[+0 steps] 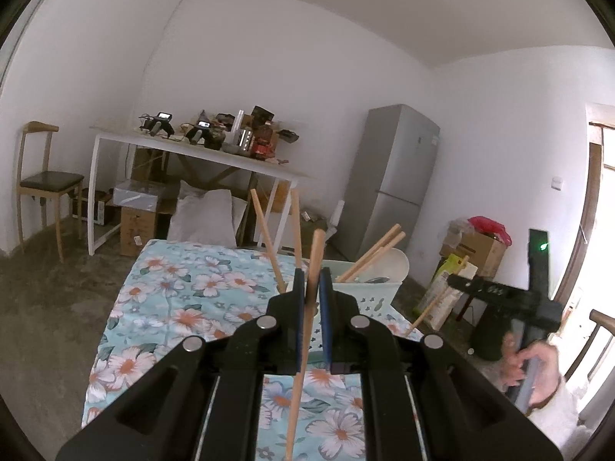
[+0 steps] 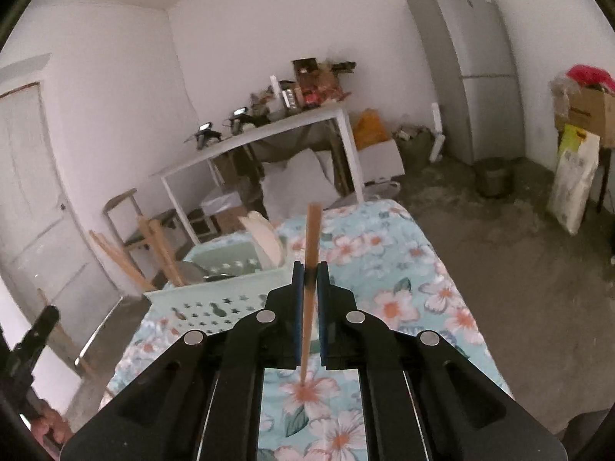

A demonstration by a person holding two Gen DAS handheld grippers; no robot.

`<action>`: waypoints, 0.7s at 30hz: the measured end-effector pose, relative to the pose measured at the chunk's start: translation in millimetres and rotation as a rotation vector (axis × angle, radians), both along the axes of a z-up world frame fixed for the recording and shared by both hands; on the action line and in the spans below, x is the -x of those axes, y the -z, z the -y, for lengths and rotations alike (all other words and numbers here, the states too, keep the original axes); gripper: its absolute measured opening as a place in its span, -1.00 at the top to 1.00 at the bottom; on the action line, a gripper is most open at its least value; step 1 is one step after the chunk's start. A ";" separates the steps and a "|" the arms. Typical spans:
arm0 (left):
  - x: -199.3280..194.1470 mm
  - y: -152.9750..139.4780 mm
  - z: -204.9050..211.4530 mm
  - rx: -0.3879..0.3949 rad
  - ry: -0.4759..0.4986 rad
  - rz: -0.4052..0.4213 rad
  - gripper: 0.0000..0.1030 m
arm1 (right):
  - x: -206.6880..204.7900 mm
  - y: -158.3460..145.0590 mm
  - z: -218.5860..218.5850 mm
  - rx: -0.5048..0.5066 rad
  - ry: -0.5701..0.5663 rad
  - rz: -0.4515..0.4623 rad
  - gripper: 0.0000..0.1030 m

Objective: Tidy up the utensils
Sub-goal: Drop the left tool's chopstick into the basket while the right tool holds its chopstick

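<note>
My left gripper (image 1: pixel 312 280) is shut on a wooden chopstick (image 1: pixel 307 330) that stands nearly upright between its blue pads. Just behind it on the floral tablecloth (image 1: pixel 173 307) is a pale green basket (image 1: pixel 369 297) with several chopsticks (image 1: pixel 371 259) leaning in it and a white spoon (image 1: pixel 392 261). In the right wrist view, my right gripper (image 2: pixel 310 269) is shut on another chopstick (image 2: pixel 312 238), held above the cloth (image 2: pixel 403 269) to the right of the basket (image 2: pixel 215 303). A person's hand (image 1: pixel 534 361) grips the right tool's handle.
A white table (image 1: pixel 192 146) piled with clutter stands at the back wall, with boxes and a pillow (image 1: pixel 203 215) under it. A wooden chair (image 1: pixel 42 184) is at the left and a grey fridge (image 1: pixel 392 180) at the right. Boxes and bags (image 1: pixel 476 246) sit on the floor.
</note>
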State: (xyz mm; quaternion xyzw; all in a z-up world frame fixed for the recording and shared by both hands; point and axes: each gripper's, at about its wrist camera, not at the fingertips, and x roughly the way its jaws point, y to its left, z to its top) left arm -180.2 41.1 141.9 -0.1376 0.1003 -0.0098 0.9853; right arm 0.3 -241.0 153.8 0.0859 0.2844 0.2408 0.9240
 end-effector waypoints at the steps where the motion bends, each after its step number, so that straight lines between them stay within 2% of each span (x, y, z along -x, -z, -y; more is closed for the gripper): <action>1: -1.3 -3.1 0.1 0.003 0.010 0.005 0.87 | -2.8 1.5 3.7 -0.022 0.004 -0.012 0.92; 4: -4.8 -20.7 -3.5 0.021 0.037 0.052 0.89 | -2.8 -5.7 11.8 -0.092 0.007 -0.047 0.92; 8: -10.5 -66.4 -15.2 0.066 0.038 0.226 0.90 | 18.2 -40.5 21.7 -0.177 -0.038 0.002 0.92; 9: -11.3 -78.3 -15.5 0.053 0.018 0.282 0.90 | 26.4 -49.5 23.7 -0.193 -0.048 0.017 0.92; 13: -20.4 -105.5 -12.5 0.018 -0.037 0.410 0.90 | 51.7 -87.4 38.0 -0.284 -0.119 0.072 0.92; 15: -29.2 -111.7 -6.0 -0.043 -0.103 0.467 0.90 | 59.5 -101.5 41.8 -0.316 -0.152 0.095 0.92; 18: -49.2 -107.5 5.1 -0.120 -0.157 0.483 0.90 | 67.2 -118.6 39.5 -0.340 -0.188 0.143 0.92; 21: -75.6 -89.6 14.6 -0.170 -0.154 0.434 0.90 | 64.2 -128.0 30.1 -0.343 -0.201 0.183 0.92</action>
